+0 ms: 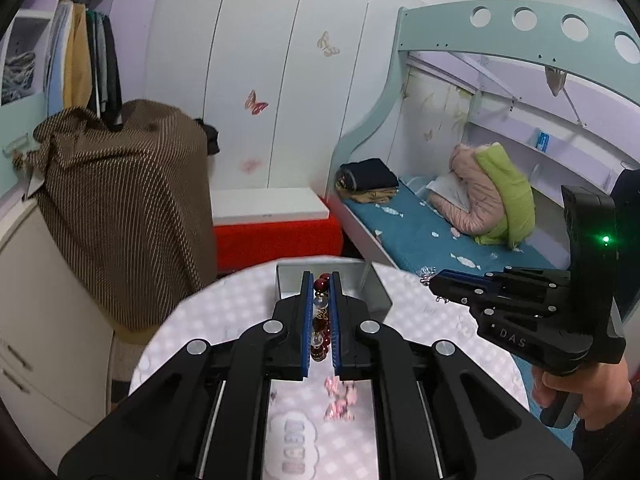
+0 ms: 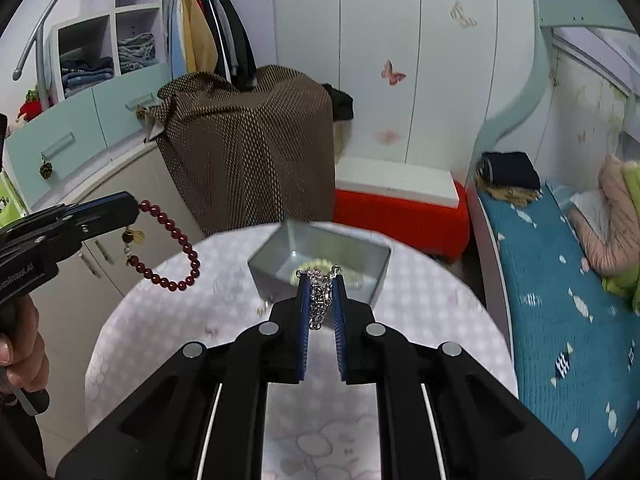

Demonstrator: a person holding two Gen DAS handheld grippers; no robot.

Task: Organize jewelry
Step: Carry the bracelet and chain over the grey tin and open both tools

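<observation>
On the round patterned desk (image 2: 180,312), the open grey metal box (image 2: 374,262) held pale jewelry, while the left tool (image 1: 321,280) clamped a dark-red beaded bracelet (image 2: 176,252) and the right tool (image 2: 319,278) a silver chain (image 2: 318,300).

- Left gripper (image 1: 321,280): jaws pinched nearly together on a red bead bracelet (image 2: 172,248), which hangs in a loop below the tips. A bare hand (image 2: 20,344) wraps its handle.
- Right gripper (image 2: 320,276): jaws closed down on a silver chain (image 2: 319,300), fingers pointing forward and a bit down. Seen from the left wrist camera, it's held level, a hand (image 1: 584,392) on the grip.
</observation>
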